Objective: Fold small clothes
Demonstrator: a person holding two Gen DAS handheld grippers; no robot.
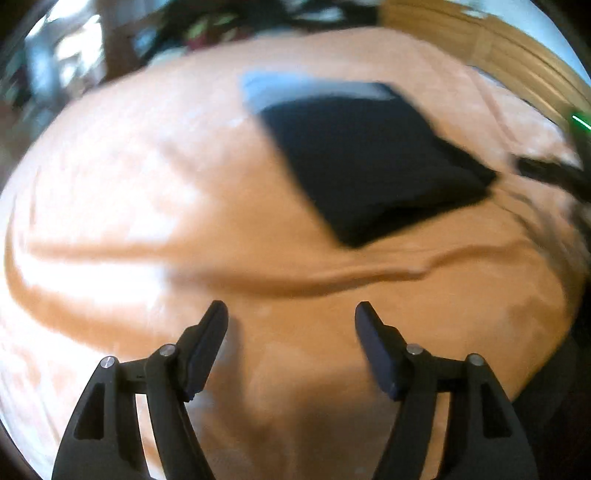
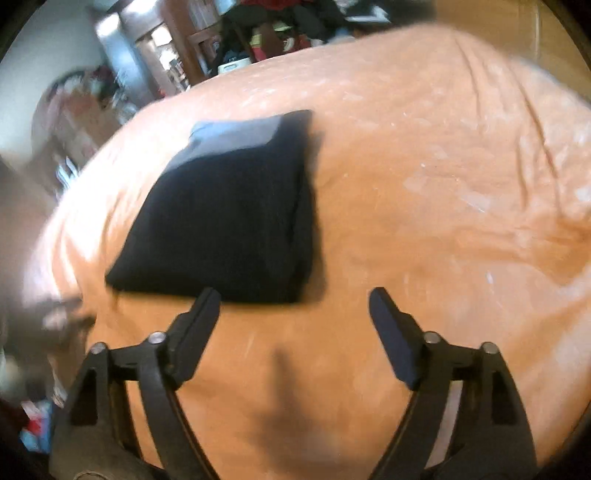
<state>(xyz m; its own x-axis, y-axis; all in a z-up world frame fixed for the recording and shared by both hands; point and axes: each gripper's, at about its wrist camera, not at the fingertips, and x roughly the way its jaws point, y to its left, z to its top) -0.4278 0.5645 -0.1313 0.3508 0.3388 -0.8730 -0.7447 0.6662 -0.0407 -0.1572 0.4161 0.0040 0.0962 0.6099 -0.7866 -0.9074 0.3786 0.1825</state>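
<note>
The black fabric garment, folded into a compact rectangular packet with a grey-blue band along its far edge (image 2: 229,218), lies flat on the wrinkled orange bed cover (image 2: 443,184), toward the middle of the bed and somewhat to the far side. Its edges appear squared and its layers stacked, though motion blur in both views prevents confirming how neat the corners are. Judged from this, the folding of this item looks complete or nearly so, and the step in hand is release and clearing away. The left gripper (image 1: 291,314) has its jaws spread wide with nothing between them, held over bare cover well short of the packet. The right gripper (image 2: 293,299) is likewise spread and empty; its left fingertip overlaps the near edge of the packet in the right wrist view, but contact cannot be confirmed. The next move likely calls for either a final smoothing of the packet or shifting it aside and fetching another garment; no unfolded item is clearly visible on the bed. A long raised crease (image 1: 332,273) runs across the cover between the left gripper and the packet. Open cover extends broadly to the right of the packet. The wooden headboard (image 1: 498,48) bounds the far right, and cluttered room furnishings (image 2: 258,33) lie beyond the far edge.
</note>
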